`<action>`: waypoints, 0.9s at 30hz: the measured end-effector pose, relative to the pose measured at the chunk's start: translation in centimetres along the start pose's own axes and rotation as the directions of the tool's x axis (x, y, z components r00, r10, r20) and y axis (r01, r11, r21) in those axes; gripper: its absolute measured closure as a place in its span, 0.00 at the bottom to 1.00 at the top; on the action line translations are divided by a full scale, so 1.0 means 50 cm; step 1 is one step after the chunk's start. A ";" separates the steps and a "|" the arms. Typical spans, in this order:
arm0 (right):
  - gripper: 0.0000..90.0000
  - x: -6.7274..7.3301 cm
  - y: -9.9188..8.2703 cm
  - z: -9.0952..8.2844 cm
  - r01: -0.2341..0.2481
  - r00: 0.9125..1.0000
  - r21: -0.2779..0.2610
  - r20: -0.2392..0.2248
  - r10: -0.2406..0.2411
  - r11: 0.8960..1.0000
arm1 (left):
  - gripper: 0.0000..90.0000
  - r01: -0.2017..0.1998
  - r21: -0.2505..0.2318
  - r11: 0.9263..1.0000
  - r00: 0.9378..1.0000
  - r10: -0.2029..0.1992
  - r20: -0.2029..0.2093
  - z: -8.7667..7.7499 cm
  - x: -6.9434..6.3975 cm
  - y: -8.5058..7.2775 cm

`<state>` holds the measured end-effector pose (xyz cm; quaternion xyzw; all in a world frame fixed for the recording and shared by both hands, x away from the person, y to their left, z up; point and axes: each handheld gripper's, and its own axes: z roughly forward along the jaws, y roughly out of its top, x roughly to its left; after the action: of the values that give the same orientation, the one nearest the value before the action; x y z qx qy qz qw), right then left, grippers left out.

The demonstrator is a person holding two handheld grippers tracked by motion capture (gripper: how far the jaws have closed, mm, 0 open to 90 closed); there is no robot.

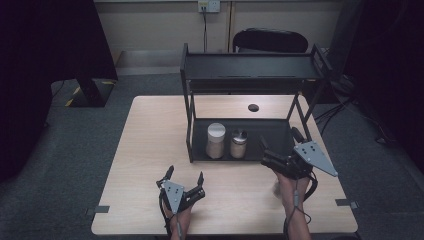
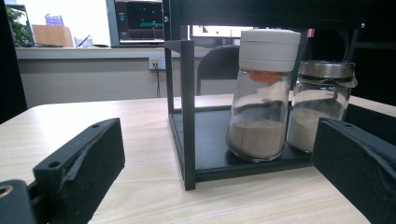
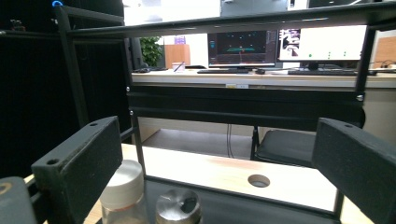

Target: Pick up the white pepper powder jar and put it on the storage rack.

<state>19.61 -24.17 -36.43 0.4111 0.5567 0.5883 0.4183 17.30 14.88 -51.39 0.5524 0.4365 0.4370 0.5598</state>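
Standing on the rack's lower shelf (image 1: 280,131), white-lidded jar (image 1: 216,141) left of right gripper (image 1: 278,142), jaws spread, empty.

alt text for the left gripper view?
Two glass jars of pale powder, a white-lidded jar and a metal-lidded jar, stand on the bottom shelf of a black rack, seen between the open left gripper jaws.
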 end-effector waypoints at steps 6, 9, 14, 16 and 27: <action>0.01 -0.001 -0.008 -0.019 0.013 1.000 -0.008 0.025 -0.013 1.000 | 0.02 0.000 0.000 1.000 1.000 0.000 0.000 0.000 0.000 0.000; 0.01 -0.004 -0.013 -0.030 0.017 0.999 -0.011 0.039 -0.017 1.000 | 0.02 0.000 -0.001 1.000 1.000 0.000 0.000 0.000 0.000 0.000; 0.01 -0.008 -0.026 -0.050 0.014 0.997 -0.031 0.074 -0.012 0.999 | 0.02 -0.001 -0.001 1.000 1.000 0.001 -0.001 0.000 0.000 0.000; 0.01 -0.011 -0.029 -0.060 0.011 0.997 -0.037 0.083 -0.008 0.999 | 0.02 -0.001 -0.001 1.000 1.000 0.001 -0.001 0.000 0.000 0.000; 0.01 -0.005 -0.054 -0.101 0.028 0.987 -0.084 0.158 -0.015 0.996 | 0.02 -0.001 -0.002 1.000 1.000 0.001 -0.001 -0.001 0.000 -0.001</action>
<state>14.99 -25.91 -39.35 0.4318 0.5006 0.5729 0.4845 17.27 14.88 -51.43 0.5518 0.4359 0.4380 0.5600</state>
